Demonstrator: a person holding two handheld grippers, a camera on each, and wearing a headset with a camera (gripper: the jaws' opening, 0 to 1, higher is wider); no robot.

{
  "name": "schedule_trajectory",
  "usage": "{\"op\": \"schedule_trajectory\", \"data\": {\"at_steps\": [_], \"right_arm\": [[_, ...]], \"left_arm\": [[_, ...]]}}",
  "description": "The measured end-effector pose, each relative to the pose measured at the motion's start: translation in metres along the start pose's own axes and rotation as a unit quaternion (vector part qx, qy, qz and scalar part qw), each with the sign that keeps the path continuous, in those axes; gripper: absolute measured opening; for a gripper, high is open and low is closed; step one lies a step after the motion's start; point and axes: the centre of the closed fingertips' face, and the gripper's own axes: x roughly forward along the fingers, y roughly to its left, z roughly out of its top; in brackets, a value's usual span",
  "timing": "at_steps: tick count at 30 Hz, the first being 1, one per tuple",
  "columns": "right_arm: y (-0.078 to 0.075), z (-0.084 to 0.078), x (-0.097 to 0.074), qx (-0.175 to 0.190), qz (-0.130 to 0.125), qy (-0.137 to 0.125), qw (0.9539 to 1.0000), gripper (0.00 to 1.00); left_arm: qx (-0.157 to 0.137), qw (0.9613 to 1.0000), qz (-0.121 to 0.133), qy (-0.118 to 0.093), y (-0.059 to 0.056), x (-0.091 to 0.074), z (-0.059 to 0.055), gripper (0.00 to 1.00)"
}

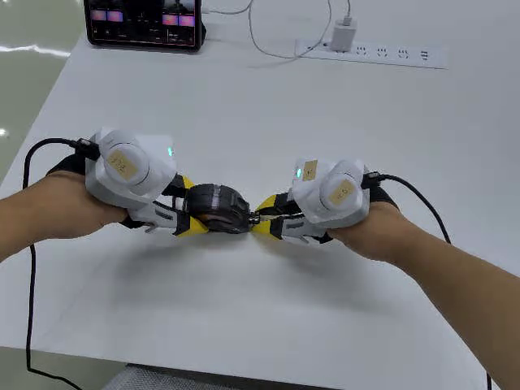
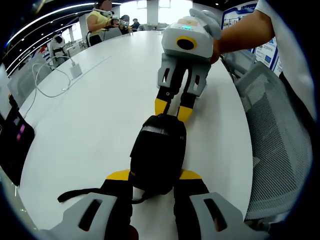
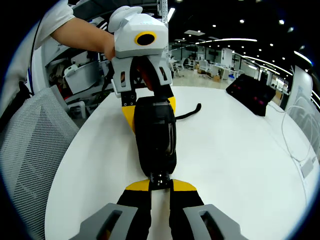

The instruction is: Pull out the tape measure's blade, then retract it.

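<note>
White table (image 1: 244, 106) in an open office, tablet (image 1: 145, 23) and power strip (image 1: 382, 54) at the far edge, well apart from the work. Tape (image 1: 216, 208) sits low over the table near the front edge, between the 2 tools. Left tool (image 2: 155, 175) is clamped on the black case from the rear, jaws set wide around the body. Right tool (image 3: 160, 186) is pinched narrow on the hook (image 3: 159, 179) at the case mouth. Blade looks not yet drawn out, with the hook right at the case.

Risks, judged from this:
- The hook is small and the right tool's bite is only at the tips, so a pull off the blade's line could slip it free.
- The case is rounded and held at 1 end, so spring drag may twist or slide it in the left tool.
- If the hook is let go with the blade out, it may whip back and slam the case.
- Strap (image 2: 75, 195) trails loose by the left tool and could snag or get pinched.
</note>
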Motion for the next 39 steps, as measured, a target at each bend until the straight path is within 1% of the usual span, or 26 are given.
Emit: {"op": "schedule_trajectory", "data": {"at_steps": [3,8,12,18,25,30,34,39], "right_arm": [[0.000,0.000,-0.001,0.005,-0.001,-0.003,1.0000,0.09],[0.001,0.001,-0.001,0.003,-0.001,-0.003,1.0000,0.08],[0.000,0.000,-0.004,0.008,-0.003,-0.004,1.0000,0.08],[0.000,-0.005,-0.011,0.014,-0.005,0.000,0.9999,0.08],[0.000,-0.009,-0.016,0.010,-0.010,0.006,0.9999,0.08],[0.001,-0.012,-0.021,0.019,-0.012,0.007,0.9997,0.08],[0.002,-0.015,-0.023,0.033,-0.012,0.008,0.9993,0.08],[0.002,-0.018,-0.026,0.038,-0.013,0.010,0.9991,0.08]], "left_arm": [[-0.003,1.0000,-0.001,-0.002,0.000,0.000,0.000,0.26],[-0.001,1.0000,0.000,-0.001,-0.001,0.000,0.000,0.26],[-0.001,1.0000,0.000,-0.001,-0.001,-0.001,-0.001,0.26],[-0.002,1.0000,-0.001,-0.001,-0.001,-0.001,-0.001,0.26],[0.000,1.0000,-0.001,-0.001,-0.001,-0.001,0.000,0.27],[0.001,1.0000,-0.002,-0.001,-0.001,-0.001,0.000,0.27],[0.002,1.0000,-0.003,-0.001,-0.002,-0.001,0.000,0.27],[0.003,1.0000,-0.004,-0.001,-0.002,0.000,0.001,0.27]]}}
